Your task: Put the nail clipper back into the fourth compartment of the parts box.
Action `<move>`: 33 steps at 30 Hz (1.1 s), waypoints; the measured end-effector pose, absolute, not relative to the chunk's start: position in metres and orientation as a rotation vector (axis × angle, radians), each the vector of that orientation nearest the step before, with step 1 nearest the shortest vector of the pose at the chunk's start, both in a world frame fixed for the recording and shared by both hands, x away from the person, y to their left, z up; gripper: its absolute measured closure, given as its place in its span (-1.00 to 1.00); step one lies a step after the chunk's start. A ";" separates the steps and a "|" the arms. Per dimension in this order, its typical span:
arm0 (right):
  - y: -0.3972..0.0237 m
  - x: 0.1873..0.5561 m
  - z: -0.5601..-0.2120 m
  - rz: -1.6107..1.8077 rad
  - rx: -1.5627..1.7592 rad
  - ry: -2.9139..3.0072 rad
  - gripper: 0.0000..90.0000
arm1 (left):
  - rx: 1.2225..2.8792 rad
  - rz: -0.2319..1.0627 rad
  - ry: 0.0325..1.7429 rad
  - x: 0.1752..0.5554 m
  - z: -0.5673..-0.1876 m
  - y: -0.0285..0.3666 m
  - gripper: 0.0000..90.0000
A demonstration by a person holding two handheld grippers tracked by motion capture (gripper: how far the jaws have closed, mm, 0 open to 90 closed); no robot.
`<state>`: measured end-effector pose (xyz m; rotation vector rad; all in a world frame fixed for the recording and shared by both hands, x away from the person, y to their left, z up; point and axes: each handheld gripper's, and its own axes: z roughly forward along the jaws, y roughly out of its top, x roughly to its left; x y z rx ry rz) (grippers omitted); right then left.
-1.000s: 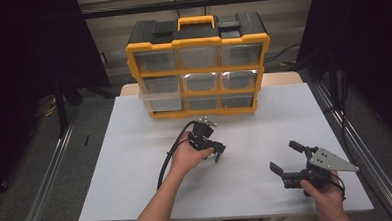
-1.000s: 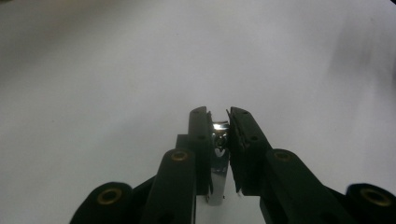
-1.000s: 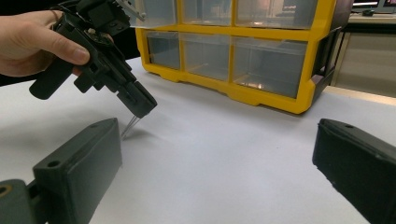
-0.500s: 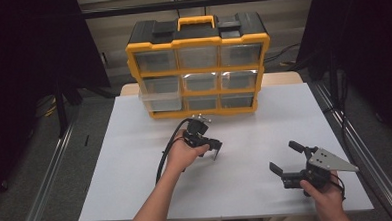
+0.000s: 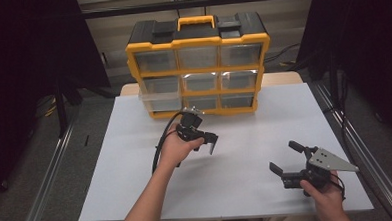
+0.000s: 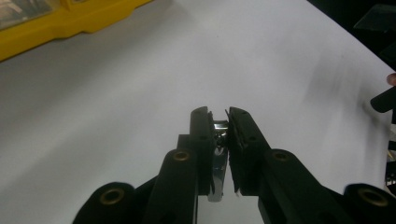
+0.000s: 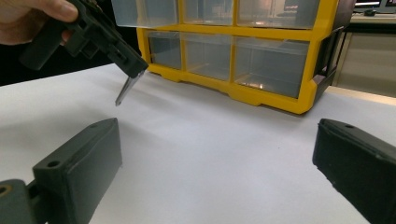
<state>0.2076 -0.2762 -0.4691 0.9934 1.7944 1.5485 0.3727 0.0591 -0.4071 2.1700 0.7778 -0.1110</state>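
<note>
Nearest the person, at the right front of the white worktop (image 5: 247, 173), the right tool (image 5: 282, 159) sits in the right hand (image 5: 325, 195), low over the surface. Its jaws stand wide apart, with bare worktop between them; the grey three-cornered plate (image 5: 331, 160) rides on top. From the right gripper view, the two black jaws frame the sheet at either side and nothing lies between them.

Further in, about mid-worktop, the left hand (image 5: 174, 149) holds the left tool (image 5: 211, 145) raised clear of the surface and tipped downward. Its jaws are closed narrow on a small metal piece (image 6: 218, 163): a thin, flat, shiny strip pinched between the pads. In the left gripper view it sits in the slit between the jaws; in the right gripper view its lower end pokes out below the jaw tips, slanting toward the worktop without touching it. What kind of part it is, I cannot tell. A black cable (image 5: 158, 147) loops from this tool back along the forearm.

At the far edge stands a yellow and black drawer cabinet (image 5: 198, 65), upright, with three rows of clear drawers facing the person. One drawer (image 5: 158, 97) at the left juts forward from its slot. The metal piece is held well in front of the cabinet, apart from it.
</note>
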 end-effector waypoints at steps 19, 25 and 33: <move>-0.277 0.209 -0.470 1.535 0.996 1.791 -0.98 | 2.180 -0.065 0.751 0.379 -0.367 0.066 0.80; -0.277 0.209 -0.470 1.534 0.992 1.792 -0.98 | 2.199 -0.052 0.754 0.381 -0.360 0.068 0.80; -0.277 0.209 -0.470 1.544 0.996 1.794 -0.98 | 2.184 -0.049 0.760 0.384 -0.352 0.070 0.80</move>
